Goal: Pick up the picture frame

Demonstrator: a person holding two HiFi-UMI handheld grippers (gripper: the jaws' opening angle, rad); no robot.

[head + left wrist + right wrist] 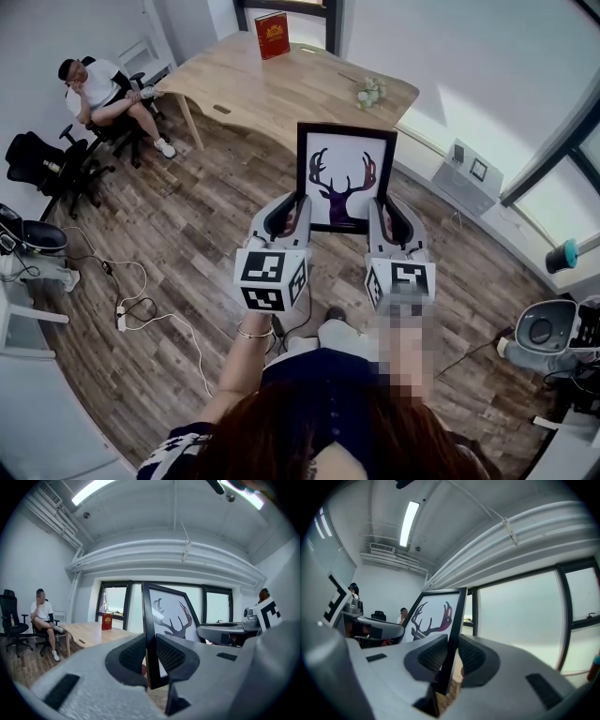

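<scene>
Far left: a person (98,89) is sitting; the wooden floor (187,244) is spreading below.
Table (281,89): it is standing behind, carrying a red book (273,35).
Left gripper (151,657): I am clamping its jaws on the left edge of the picture frame (345,176).
Right gripper (451,656): its jaws are clamping the right edge, keeping the frame upright.

The light wooden table (281,89) stands on a floor (187,244) of dark wood planks. It carries a red box or book (272,35) upright at its far edge and a small bunch of pale flowers (370,92) near its right edge, well apart from each other. On the floor left of the table stand black office chairs (42,169), and a person (98,89) sits on one beside the table's left end. Nearer, a white cable (164,319) winds over the planks to a white power strip (121,319).
</scene>
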